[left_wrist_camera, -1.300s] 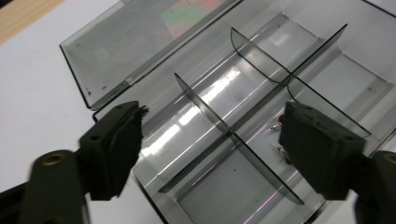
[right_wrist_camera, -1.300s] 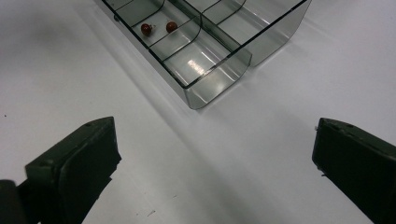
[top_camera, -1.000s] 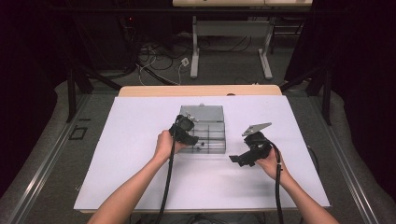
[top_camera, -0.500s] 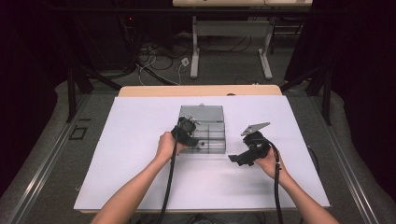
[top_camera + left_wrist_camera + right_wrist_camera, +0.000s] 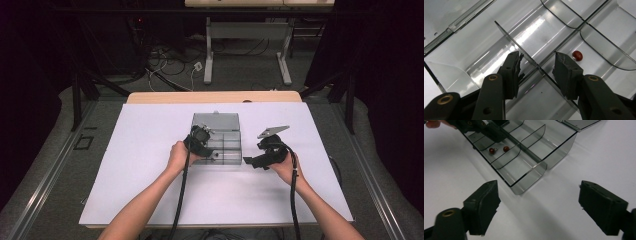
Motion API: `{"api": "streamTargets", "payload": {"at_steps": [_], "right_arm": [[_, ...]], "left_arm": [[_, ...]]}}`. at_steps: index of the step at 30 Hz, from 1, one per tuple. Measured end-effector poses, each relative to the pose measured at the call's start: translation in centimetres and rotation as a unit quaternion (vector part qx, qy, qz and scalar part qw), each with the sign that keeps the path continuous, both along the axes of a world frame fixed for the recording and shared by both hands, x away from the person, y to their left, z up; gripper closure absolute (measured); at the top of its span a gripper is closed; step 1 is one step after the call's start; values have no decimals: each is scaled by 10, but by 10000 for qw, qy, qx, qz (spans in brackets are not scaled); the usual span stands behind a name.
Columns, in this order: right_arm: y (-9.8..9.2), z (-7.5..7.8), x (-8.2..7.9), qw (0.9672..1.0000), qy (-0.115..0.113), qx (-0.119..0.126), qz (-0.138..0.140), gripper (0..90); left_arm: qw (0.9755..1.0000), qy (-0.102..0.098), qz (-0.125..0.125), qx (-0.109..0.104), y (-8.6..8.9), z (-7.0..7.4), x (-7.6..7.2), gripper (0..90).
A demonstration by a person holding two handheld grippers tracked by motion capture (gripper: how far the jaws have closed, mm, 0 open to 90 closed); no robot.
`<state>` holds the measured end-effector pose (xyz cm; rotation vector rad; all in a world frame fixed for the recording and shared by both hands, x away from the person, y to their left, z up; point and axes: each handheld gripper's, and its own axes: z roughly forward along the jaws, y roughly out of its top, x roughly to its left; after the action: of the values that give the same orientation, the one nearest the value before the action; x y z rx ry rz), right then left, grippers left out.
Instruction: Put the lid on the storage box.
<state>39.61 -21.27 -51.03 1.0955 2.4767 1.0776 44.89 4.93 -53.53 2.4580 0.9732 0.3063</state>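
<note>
left gripper (image 5: 537,71) part-closed astride box (image 5: 216,142) divider, closing | right gripper (image 5: 539,206) open, closing, empty | risk: divider blocks bead (image 5: 577,55) pickup

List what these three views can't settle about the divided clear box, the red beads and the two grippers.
- High view: beads inside the clear box too small to see; left gripper and hand cover its near-left compartments.
- Left gripper view: one red bead shows; the jaws straddle a divider, but contact with the pads is unclear. Box cut off by every edge.
- Right gripper view: left gripper overlaps the compartments behind the two beads; the right gripper holds nothing.
</note>
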Motion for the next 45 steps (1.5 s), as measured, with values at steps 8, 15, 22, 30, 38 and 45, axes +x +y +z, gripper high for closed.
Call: {"api": "streamTargets", "payload": {"at_steps": [8,15,22,30,38,45], "right_arm": [[6,5,13,9995,-268,-67,-147,462],[12,6,32,9986,-324,-194,-366,695],[8,-4,66,9971,-181,-181,-718,900],[13,-20,96,9961,175,-195,-844,900],[27,-31,114,9949,277,-319,-920,900],[34,-38,123,9943,326,-235,-986,898]], "left_arm": [[10000,-19,2,-1,0,0,0,559],[10000,-17,-22,-13,1,0,0,559],[10000,-60,-45,-26,0,0,-1,564],[9999,-77,-38,-147,2,-1,-1,566],[9999,-85,-73,-78,1,-1,0,568],[9999,-77,-88,-55,1,0,0,568]]}}
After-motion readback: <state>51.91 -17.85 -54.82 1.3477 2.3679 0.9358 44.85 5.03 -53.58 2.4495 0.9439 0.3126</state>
